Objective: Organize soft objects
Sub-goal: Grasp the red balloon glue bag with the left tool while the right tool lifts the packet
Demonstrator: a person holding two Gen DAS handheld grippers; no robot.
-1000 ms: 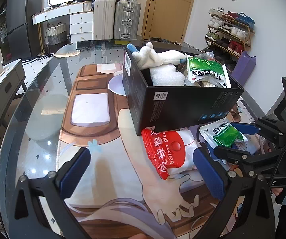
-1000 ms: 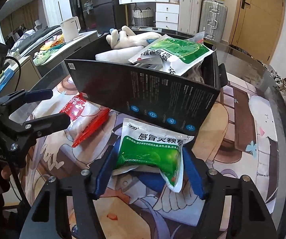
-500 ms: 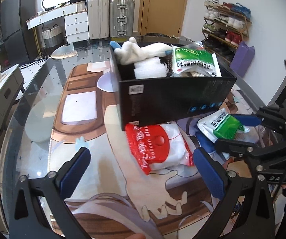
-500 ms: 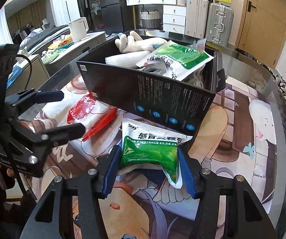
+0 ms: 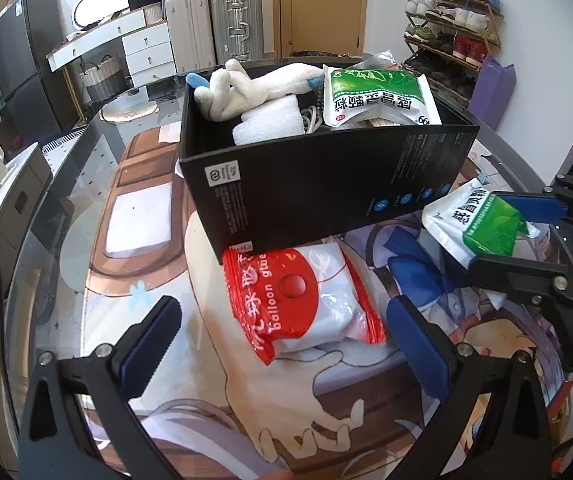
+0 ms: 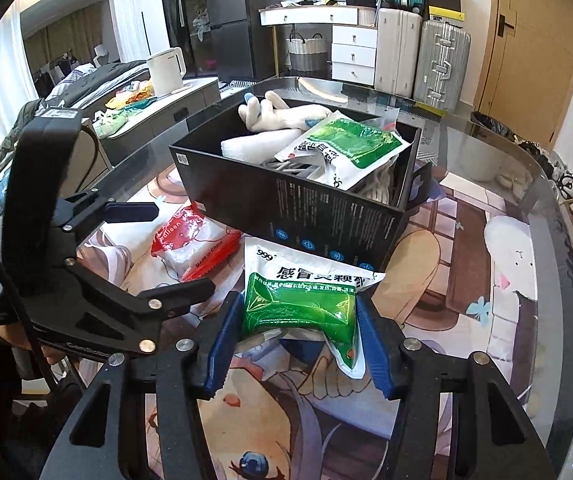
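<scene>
Suitcases [image 5: 210,24], white drawers [image 6: 353,54] and a wooden door [image 6: 526,40] are seen behind a glass-topped bench [image 5: 46,248] that is covered by a cartoon-printed mat [image 5: 214,392].

Two green-and-white sachets are counted. One green-and-white sachet [image 6: 300,300], a soft foil pouch with a white top band of printed characters and a glossy green lower panel, is pinched between the blue pads of the right tool [image 6: 298,344]; its sides are pressed inward and it is held just in front of the black box [image 5: 326,188], above the mat. The second sachet [image 5: 374,96] is laid inside the box, tilted against its far corner.

One red-and-white packet [image 5: 298,304], marked "balloon glue", is seen flat on the mat, its upper edge touching the foot of the box. The left tool [image 5: 282,344] is spread wide, with the packet lying between its pads and touched by neither.

One white plush toy [image 5: 246,88] with blue tips and one white foam piece [image 5: 268,124] are also counted in the box. White cords are glimpsed beside them; their number cannot be told.
</scene>
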